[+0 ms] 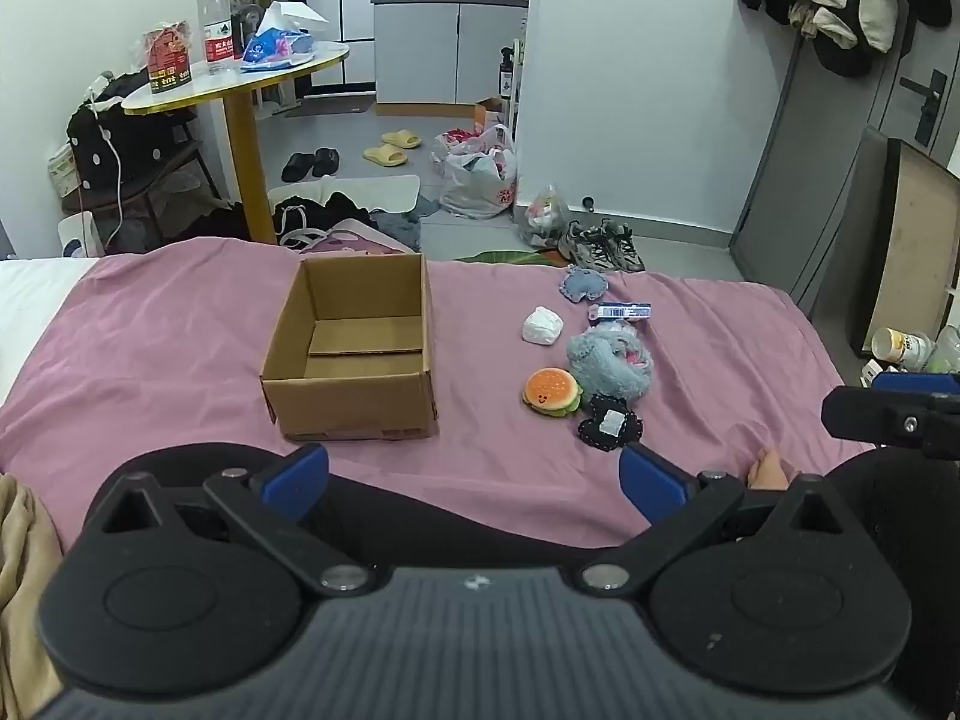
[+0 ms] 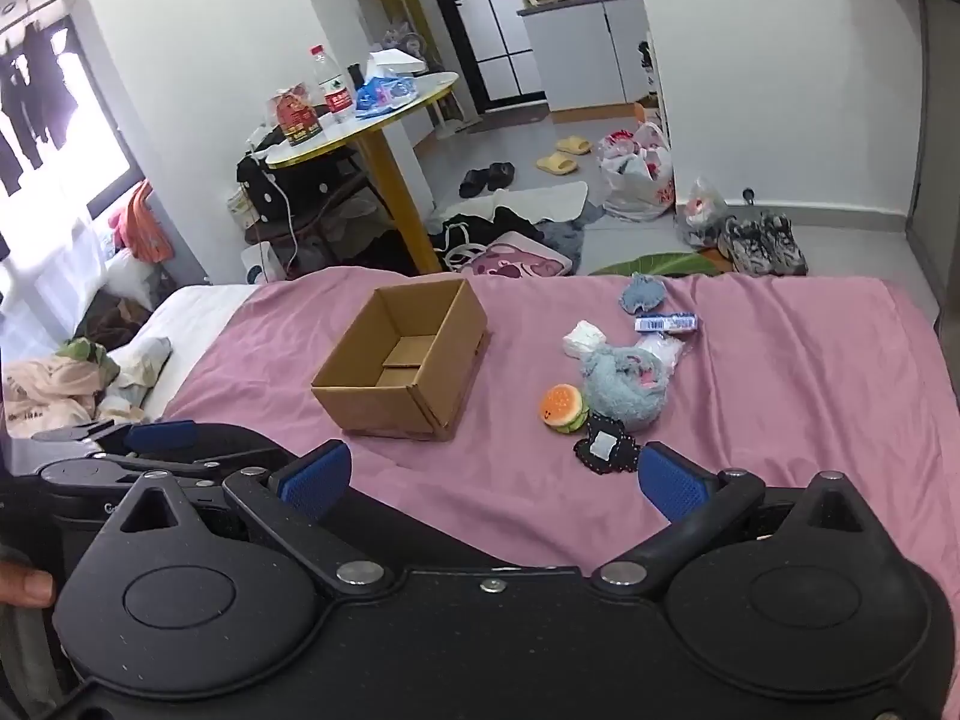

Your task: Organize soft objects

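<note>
Cardboard box (image 1: 354, 354) sat open-topped on the pink bedsheet (image 1: 150, 330), with nothing visible inside but its own bottom flaps. To its right, well apart from it, the soft things lay in a loose cluster: a burger-shaped plush (image 1: 551, 392) touching a fluffy grey-blue toy (image 1: 606, 360), and just in front of them a dark heart-shaped pad (image 1: 609, 422) with a white patch on it. Behind the grey toy lay a white crumpled wad (image 1: 543, 326), a small blue-and-white packet (image 1: 621, 312), and, farthest back near the bed's edge, a denim-blue pad (image 1: 583, 285). The left gripper (image 1: 474, 480) hovered low over the sheet near the box's front, its blue-padded fingers (image 1: 297, 477) spread wide with nothing between them. The right gripper (image 2: 492, 480) was likewise released and empty — its right pad sat just beside the dark heart-shaped pad in the right wrist view, though whether they touched could not be told. Each gripper showed at the edge of the other's view, so the two were held side by side. Beyond the bed stood a round yellow-legged table (image 1: 240, 90) carrying a water bottle (image 1: 217, 30) and other clutter, and shoes and plastic bags lay on the grey floor.
</note>
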